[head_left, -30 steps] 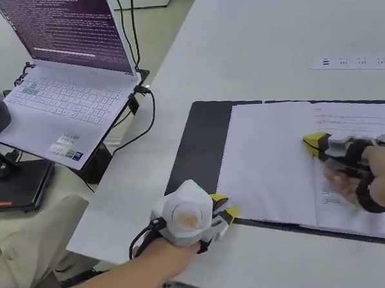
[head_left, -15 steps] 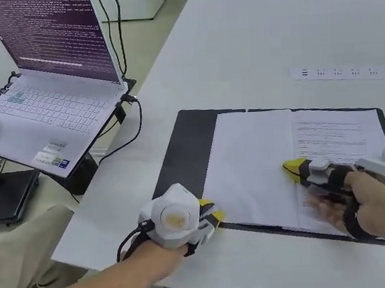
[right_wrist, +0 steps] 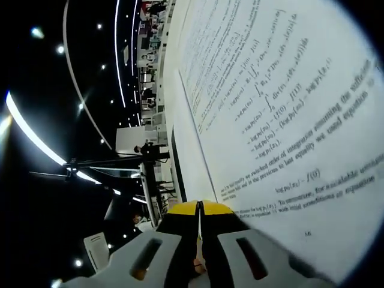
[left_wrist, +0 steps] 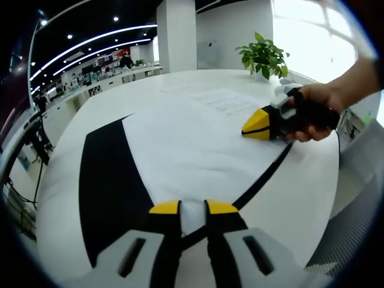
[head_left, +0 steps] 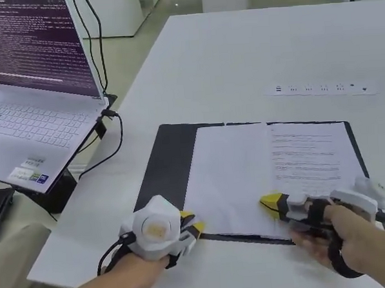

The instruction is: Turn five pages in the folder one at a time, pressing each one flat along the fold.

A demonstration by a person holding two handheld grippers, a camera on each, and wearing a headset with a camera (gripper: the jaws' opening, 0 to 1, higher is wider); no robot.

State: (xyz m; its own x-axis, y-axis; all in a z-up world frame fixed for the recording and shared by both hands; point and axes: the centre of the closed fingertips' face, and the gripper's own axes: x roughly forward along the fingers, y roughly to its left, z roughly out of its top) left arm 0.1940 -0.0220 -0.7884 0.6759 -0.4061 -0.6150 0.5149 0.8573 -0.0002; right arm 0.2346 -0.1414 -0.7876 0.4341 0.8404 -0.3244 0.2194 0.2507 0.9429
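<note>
Folder (head_left: 171, 164) lay open and flat on the white table (head_left: 239, 51), with the laptop (head_left: 35, 94) off its left side and the socket strip (head_left: 322, 87) beyond its far edge. Black cover showed bare on the folder's left. A blank sheet (head_left: 226, 174) covered the left half and a printed sheet (head_left: 312, 157) the right half, with the fold (head_left: 271, 159) between them.

Right gripper (head_left: 268, 201): jaws closed tip to tip, nothing between them. Its yellow tip sat on the paper at the fold, close to the folder's near edge. In the right gripper view the print ran right up to the tips (right_wrist: 199, 207), so contact or near-contact; couldn't tell how hard it pressed.

Left gripper (head_left: 191, 225): jaws almost together with a narrow gap, nothing clamped as far as I could see. Tips (left_wrist: 192, 207) sat at the folder's near edge, by the near-left corner of the blank sheet.

Progress, my read:
- A blank sheet lying on the left suggested at least one page had been turned.
- The right tip at the near end of the fold looked like a flattening stroke at or near its finish.
- Page count wasn't readable, so couldn't say which of the five this was.
- Left to do: lift the next printed sheet from the folder's right side, lay it over, crease it, and repeat up to five.
</note>
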